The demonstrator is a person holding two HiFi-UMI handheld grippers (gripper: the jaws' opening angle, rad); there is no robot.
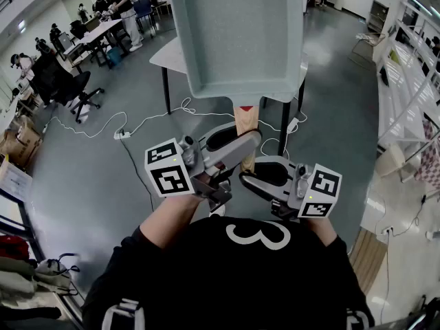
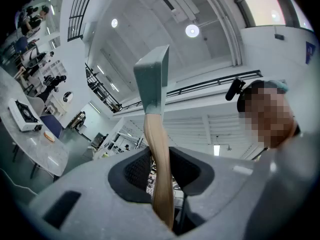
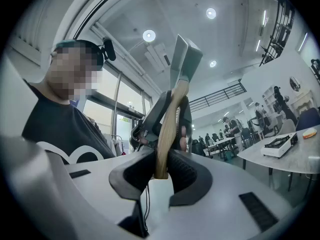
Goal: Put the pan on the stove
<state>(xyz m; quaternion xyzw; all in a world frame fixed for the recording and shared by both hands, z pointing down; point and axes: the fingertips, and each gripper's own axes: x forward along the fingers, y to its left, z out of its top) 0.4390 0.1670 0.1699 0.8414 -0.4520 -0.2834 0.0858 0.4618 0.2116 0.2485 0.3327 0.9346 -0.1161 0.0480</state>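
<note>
While the pan [image 1: 237, 33] is held high, left claw [image 1: 237, 141] and right claw [image 1: 258, 172] both clamp its handle [image 1: 245, 119].

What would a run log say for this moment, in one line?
pan: held aloft | left claw: shut on handle | right claw: shut on handle | stove: on table

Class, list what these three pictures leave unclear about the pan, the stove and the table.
- Head view: the pan runs off the top edge and covers much of the table behind it. No stove shows there.
- Left gripper view: the stove is too small to make out its burner or knobs.
- Right gripper view: the orange thing near the stove is too small to identify.
</note>
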